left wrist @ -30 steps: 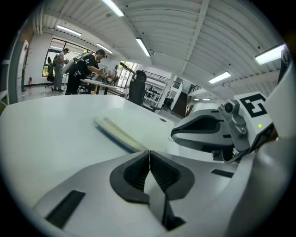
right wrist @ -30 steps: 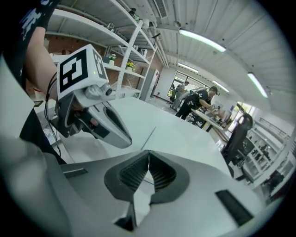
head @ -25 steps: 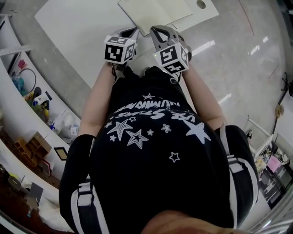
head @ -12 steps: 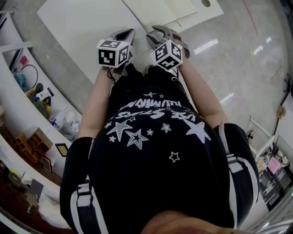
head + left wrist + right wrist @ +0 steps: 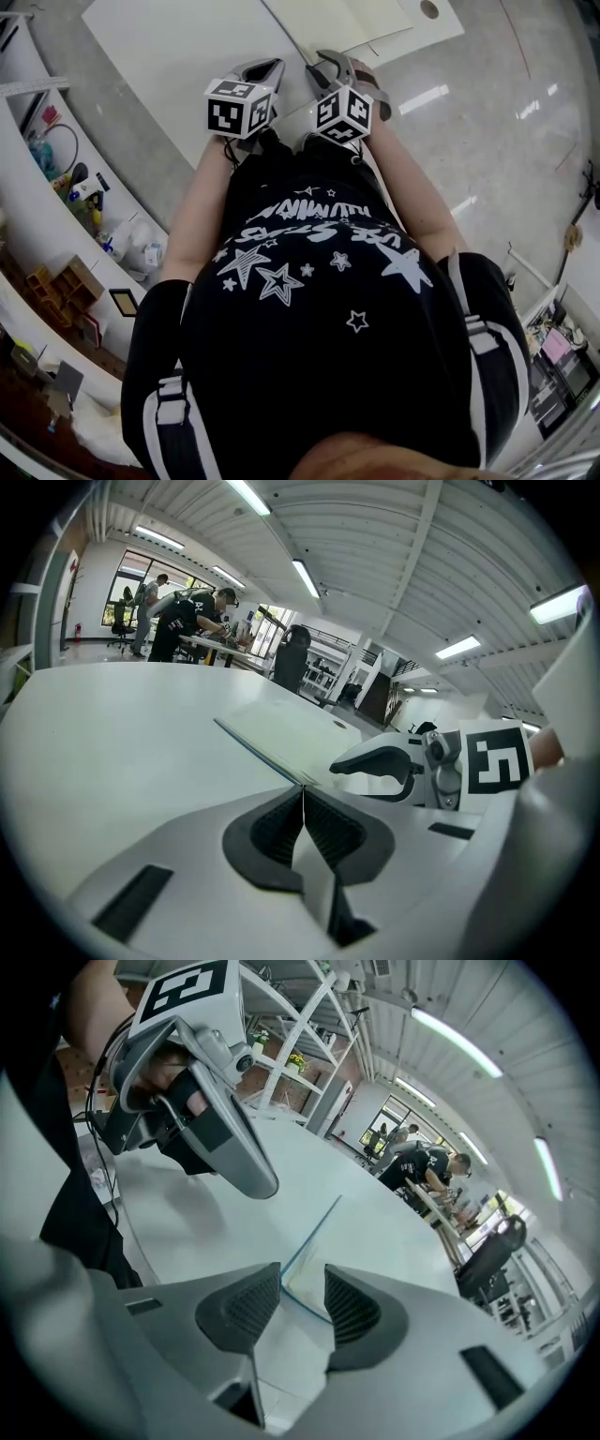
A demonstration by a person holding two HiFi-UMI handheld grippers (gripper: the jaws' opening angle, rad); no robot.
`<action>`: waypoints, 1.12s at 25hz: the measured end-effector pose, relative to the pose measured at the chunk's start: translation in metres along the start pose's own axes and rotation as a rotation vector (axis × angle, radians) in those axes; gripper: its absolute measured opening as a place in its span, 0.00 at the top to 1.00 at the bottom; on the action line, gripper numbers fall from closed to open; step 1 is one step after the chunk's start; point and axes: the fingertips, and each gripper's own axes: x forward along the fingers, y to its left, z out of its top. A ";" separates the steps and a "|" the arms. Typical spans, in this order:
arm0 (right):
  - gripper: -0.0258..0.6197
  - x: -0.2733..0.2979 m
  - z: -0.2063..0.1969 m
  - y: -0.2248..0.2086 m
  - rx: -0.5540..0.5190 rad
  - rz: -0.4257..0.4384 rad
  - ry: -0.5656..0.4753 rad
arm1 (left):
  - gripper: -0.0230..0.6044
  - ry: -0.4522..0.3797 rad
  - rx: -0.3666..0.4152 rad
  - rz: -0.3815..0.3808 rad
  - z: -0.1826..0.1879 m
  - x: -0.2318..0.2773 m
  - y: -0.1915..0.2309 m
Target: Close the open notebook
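Notebook (image 5: 330, 21) flat near tabletop (image 5: 178, 56) right edge; left gripper (image 5: 303, 792) view: jaws pressed together, empty, just beside notebook corner; right gripper (image 5: 302, 1288) view: jaws spread, corner showing in gap, untouched; head view alone shows grippers side by side.

Bright, even light from ceiling strip lights (image 5: 305, 577); glare streaks on floor (image 5: 422, 97); heavy fisheye, dark vignetted corners.

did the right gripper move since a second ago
Yes. The right gripper has dropped toward the table; it looks smaller in the head view, and its tip sits closer to the near corner of the notebook.
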 end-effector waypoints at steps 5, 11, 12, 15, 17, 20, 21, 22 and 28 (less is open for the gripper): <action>0.72 -0.009 0.004 -0.005 0.016 -0.031 -0.034 | 0.94 0.030 -0.001 -0.002 -0.006 0.010 0.000; 0.72 -0.017 0.008 -0.012 0.045 -0.053 -0.055 | 0.94 0.116 0.049 -0.010 -0.010 0.030 -0.007; 0.72 -0.019 0.010 -0.013 0.056 -0.059 -0.061 | 0.94 0.130 0.056 -0.008 -0.010 0.033 -0.007; 0.72 -0.026 0.013 -0.018 0.084 -0.083 -0.081 | 0.94 0.155 0.067 -0.005 -0.008 0.040 -0.007; 0.72 -0.030 0.015 -0.023 0.094 -0.100 -0.093 | 0.94 0.158 0.073 -0.010 -0.005 0.046 -0.008; 0.72 -0.037 0.017 -0.029 0.114 -0.119 -0.107 | 0.94 0.148 0.075 -0.026 0.002 0.056 -0.011; 0.72 -0.039 0.018 -0.030 0.123 -0.124 -0.111 | 0.94 0.140 0.074 -0.035 0.005 0.058 -0.013; 0.72 -0.042 0.019 -0.032 0.131 -0.129 -0.117 | 0.94 0.131 0.074 -0.045 0.008 0.060 -0.015; 0.72 -0.058 0.020 -0.045 0.185 -0.158 -0.156 | 0.94 0.077 0.065 -0.103 0.024 0.068 -0.028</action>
